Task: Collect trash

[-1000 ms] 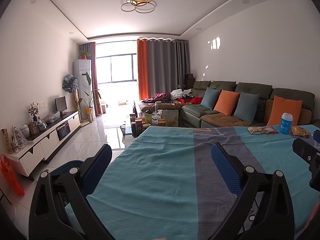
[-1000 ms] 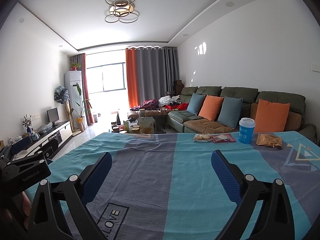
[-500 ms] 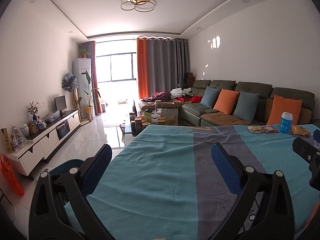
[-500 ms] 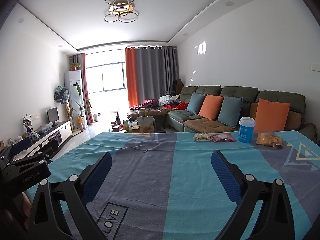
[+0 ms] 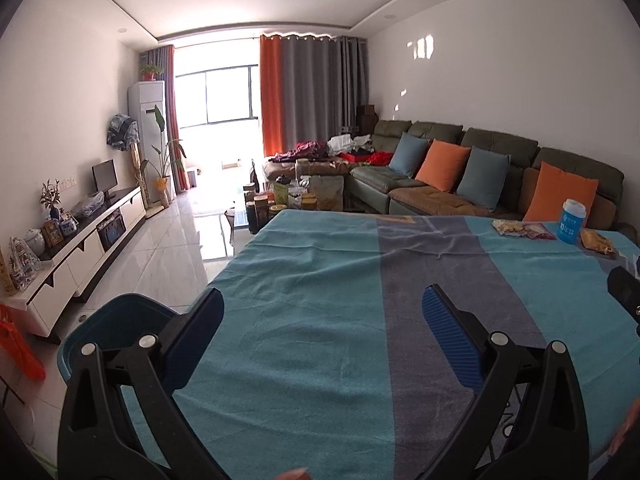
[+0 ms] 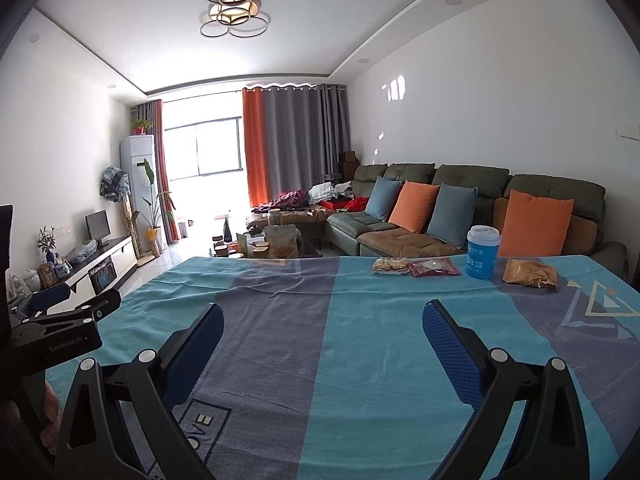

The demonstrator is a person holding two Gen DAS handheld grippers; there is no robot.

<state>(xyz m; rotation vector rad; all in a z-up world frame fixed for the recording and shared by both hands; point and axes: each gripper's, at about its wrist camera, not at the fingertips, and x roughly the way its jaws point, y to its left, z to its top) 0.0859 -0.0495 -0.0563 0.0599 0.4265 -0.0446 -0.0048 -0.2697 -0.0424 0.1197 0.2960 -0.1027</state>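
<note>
At the table's far right edge lie a blue paper cup with a white lid (image 6: 483, 253), a pale snack packet (image 6: 390, 266), a dark red wrapper (image 6: 434, 268) and an orange-brown snack bag (image 6: 530, 274). The same cup (image 5: 571, 221) and wrappers (image 5: 522, 229) show at the far right of the left wrist view. My left gripper (image 5: 322, 312) hovers open over the near left part of the teal and grey tablecloth (image 5: 320, 300). My right gripper (image 6: 322, 320) is open over the near middle, well short of the trash. Nothing is between either pair of fingers.
A teal bin (image 5: 108, 328) stands on the floor by the table's left edge. An orange bag (image 5: 18, 352) sits further left. A green sofa with cushions (image 6: 440, 208) lies beyond the table, and a cluttered coffee table (image 5: 296, 196) and TV cabinet (image 5: 80, 240) stand further back.
The left wrist view has tilted down a little, so the ceiling lamp slid toward the top edge. The right gripper has barely shifted. Both stay open.
</note>
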